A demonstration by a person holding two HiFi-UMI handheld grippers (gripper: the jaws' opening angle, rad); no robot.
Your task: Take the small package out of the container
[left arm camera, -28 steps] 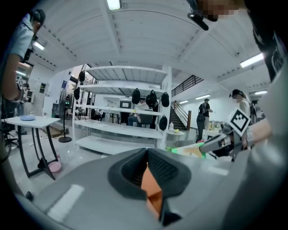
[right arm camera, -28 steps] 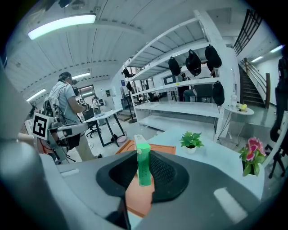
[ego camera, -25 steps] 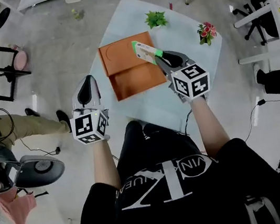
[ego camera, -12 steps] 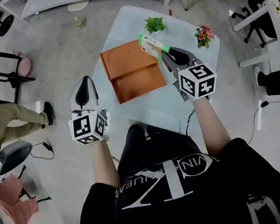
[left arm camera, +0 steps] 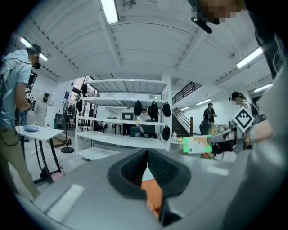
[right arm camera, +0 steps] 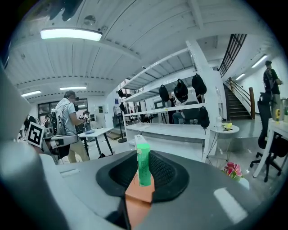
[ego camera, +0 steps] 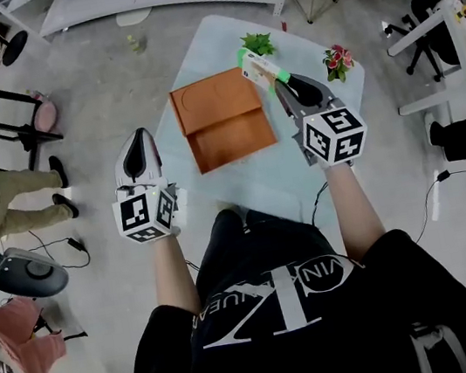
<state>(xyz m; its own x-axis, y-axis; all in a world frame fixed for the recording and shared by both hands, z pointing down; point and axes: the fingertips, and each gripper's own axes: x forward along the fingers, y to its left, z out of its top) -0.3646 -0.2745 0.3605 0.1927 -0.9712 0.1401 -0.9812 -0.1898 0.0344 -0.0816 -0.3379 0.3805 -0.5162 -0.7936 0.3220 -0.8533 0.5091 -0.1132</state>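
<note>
Now my right gripper (ego camera: 280,86) is clamped on the package (ego camera: 255,66). Its pads press the narrow green-and-white box from both sides, and the box stands up out of the jaws. The package hangs in the air, lifted out of the container (ego camera: 223,125). From the head view it sits over that orange tray's far right corner, near the plant (ego camera: 258,41). The container lies flat on the table (ego camera: 259,181). My left gripper (ego camera: 138,137) is off the table's left edge, above the floor, jaws closed together with nothing between them.
</note>
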